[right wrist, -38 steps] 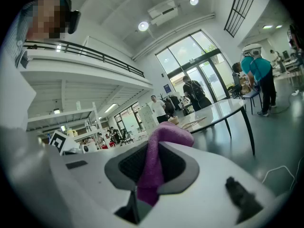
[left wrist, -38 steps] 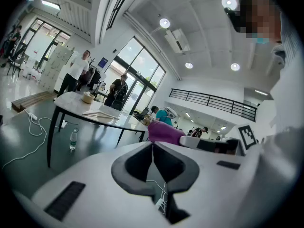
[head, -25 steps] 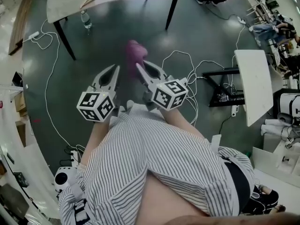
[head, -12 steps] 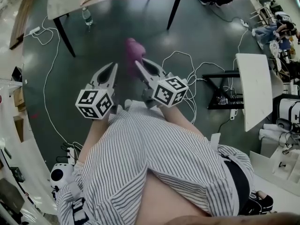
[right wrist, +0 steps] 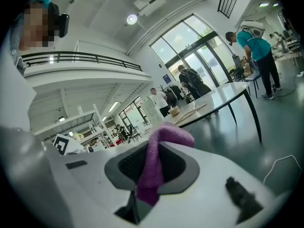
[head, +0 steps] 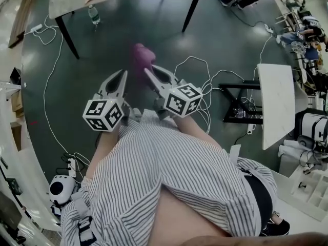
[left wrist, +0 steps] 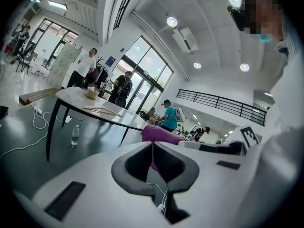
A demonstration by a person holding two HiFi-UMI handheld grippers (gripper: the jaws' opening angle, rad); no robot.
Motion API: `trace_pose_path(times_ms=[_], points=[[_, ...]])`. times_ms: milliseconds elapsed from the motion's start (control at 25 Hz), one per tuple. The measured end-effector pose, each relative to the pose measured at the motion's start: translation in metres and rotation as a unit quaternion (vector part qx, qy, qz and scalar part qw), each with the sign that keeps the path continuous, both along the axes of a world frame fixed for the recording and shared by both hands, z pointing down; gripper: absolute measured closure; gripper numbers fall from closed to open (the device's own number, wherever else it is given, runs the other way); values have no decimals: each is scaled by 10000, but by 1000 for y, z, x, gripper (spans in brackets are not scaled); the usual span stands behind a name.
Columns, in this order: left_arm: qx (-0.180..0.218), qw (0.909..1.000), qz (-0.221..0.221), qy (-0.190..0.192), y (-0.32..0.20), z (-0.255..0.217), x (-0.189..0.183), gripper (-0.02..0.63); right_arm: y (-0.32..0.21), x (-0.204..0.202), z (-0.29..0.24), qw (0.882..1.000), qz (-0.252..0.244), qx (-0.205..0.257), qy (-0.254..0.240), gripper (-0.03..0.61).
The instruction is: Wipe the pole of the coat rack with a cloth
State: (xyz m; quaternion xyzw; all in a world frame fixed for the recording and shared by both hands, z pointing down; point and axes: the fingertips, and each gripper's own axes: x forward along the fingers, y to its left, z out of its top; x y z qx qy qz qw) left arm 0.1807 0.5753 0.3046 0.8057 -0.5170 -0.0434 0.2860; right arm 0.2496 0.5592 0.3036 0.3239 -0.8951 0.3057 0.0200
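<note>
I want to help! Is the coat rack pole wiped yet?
Not yet. Done: the right gripper has the purple cloth pinched. In hand: it is held above the floor; the left gripper is shut, empty. Left: no coat rack shows, so all the wiping.

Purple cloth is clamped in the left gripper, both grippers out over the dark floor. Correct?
Wrong gripper: the purple cloth sits clamped in the right gripper, per the right gripper view; the left gripper holds nothing. Both are over the dark floor.
</note>
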Motion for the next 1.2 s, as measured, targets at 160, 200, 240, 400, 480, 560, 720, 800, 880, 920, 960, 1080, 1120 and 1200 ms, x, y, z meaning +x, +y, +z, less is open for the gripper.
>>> trace_pose_path(times_ms=[160, 200, 240, 400, 480, 560, 720, 800, 880, 920, 960, 1080, 1120, 1200], points=[[-52, 9999, -108, 48, -18, 6, -6, 594, -19, 4, 6, 9999, 94, -92, -29, 511], [-68, 9999, -86, 49, -25, 8, -8, 594, -26, 2, 8, 9999, 98, -106, -38, 511], [-79, 9999, -56, 36, -32, 9, -11, 594, -34, -1, 9, 9999, 105, -114, -46, 511], [-95, 9999, -95, 35, -64, 12, -33, 594, -67, -24, 13, 9998, 96, -142, -133, 511], [-114, 9998, -152, 66, -87, 13, -50, 594, -86, -39, 16, 9997, 65, -181, -158, 511], [-115, 9998, -158, 50, -114, 13, -70, 594, -109, -54, 18, 9997, 74, -169, -134, 511], [-90, 9999, -67, 51, -175, 3, -109, 594, -168, -83, 6, 9996, 203, -61, -168, 511], [-41, 10000, 15, -2, -203, -3, -122, 594, -194, -96, -1, 9994, 277, 2, -205, 511], [-9, 9999, 118, -5, -229, -7, -132, 594, -219, -110, -3, 9993, 311, 3, -225, 511], [13, 9998, 169, 44, -242, -10, -137, 594, -231, -118, -4, 9992, 314, 13, -233, 511], [43, 9997, 231, 107, -254, -13, -142, 594, -244, -125, -6, 9992, 318, 40, -239, 511], [117, 9987, 475, 152, -285, -18, -153, 594, -273, -144, -10, 9988, 402, 137, -259, 511], [113, 9984, 542, 128, -292, -17, -157, 594, -280, -149, -9, 9986, 447, 139, -260, 511], [56, 9981, 602, 129, -303, -11, -163, 594, -288, -154, -4, 9984, 524, 88, -214, 511]])
